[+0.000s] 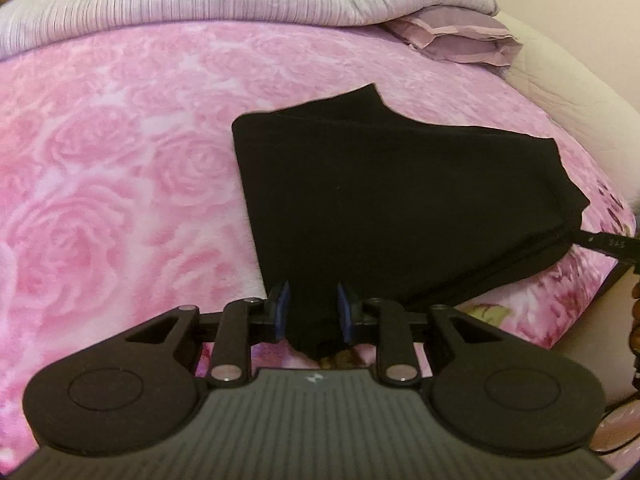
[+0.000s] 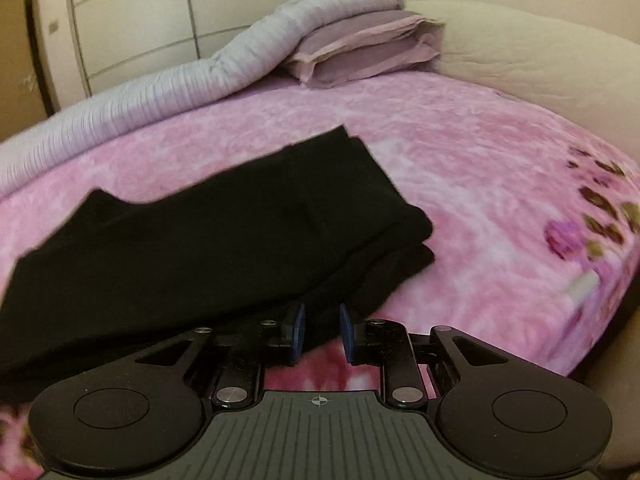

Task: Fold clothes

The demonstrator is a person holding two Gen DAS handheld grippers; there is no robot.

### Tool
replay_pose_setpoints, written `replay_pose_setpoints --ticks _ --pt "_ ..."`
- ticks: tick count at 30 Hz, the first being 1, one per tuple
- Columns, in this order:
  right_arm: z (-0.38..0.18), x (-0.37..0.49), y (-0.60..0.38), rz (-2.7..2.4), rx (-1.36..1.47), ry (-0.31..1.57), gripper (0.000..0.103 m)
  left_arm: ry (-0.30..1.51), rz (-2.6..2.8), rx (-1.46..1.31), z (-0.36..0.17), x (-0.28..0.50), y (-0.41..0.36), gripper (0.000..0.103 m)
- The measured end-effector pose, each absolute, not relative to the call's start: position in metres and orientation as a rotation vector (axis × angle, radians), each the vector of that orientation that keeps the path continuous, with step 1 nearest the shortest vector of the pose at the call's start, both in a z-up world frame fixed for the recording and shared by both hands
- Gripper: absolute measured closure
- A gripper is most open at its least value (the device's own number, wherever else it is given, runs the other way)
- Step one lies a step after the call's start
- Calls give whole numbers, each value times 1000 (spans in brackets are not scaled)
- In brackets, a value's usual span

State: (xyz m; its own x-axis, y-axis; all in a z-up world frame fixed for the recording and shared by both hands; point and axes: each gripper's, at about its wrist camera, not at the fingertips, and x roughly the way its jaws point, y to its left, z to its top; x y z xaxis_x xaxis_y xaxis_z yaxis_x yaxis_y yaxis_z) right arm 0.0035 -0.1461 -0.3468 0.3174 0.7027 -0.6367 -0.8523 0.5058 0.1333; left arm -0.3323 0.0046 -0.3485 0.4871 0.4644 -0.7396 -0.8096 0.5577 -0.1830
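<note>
A black garment (image 1: 380, 200), folded into several layers, lies on the pink rose-patterned blanket (image 1: 120, 160). My left gripper (image 1: 313, 310) is at its near edge. The blue pads (image 1: 283, 308) stand a little apart with bunched black cloth filling the gap, and a fold droops below them. In the right wrist view the black garment (image 2: 200, 248) spreads to the left, and my right gripper (image 2: 322, 332) holds its near right corner between the pads (image 2: 299, 334). Pink blanket (image 2: 460, 184) shows under that corner. A finger of the right gripper (image 1: 600, 242) shows at the garment's right corner.
A rolled grey ribbed quilt (image 1: 180, 4) runs along the bed's far side, with folded mauve pillowcases (image 2: 360, 52) beside it. A beige headboard cushion (image 2: 520, 52) bounds the right. The bed edge (image 2: 592, 320) drops off at right; a tiled wall (image 2: 160, 20) stands behind.
</note>
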Motion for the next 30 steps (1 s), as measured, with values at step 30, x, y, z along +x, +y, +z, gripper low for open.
replay_pose_setpoints --ticks 30 --pt "-309 -95 -193 1124 -322 698 79 661 1016 -533 -304 -359 -84 75"
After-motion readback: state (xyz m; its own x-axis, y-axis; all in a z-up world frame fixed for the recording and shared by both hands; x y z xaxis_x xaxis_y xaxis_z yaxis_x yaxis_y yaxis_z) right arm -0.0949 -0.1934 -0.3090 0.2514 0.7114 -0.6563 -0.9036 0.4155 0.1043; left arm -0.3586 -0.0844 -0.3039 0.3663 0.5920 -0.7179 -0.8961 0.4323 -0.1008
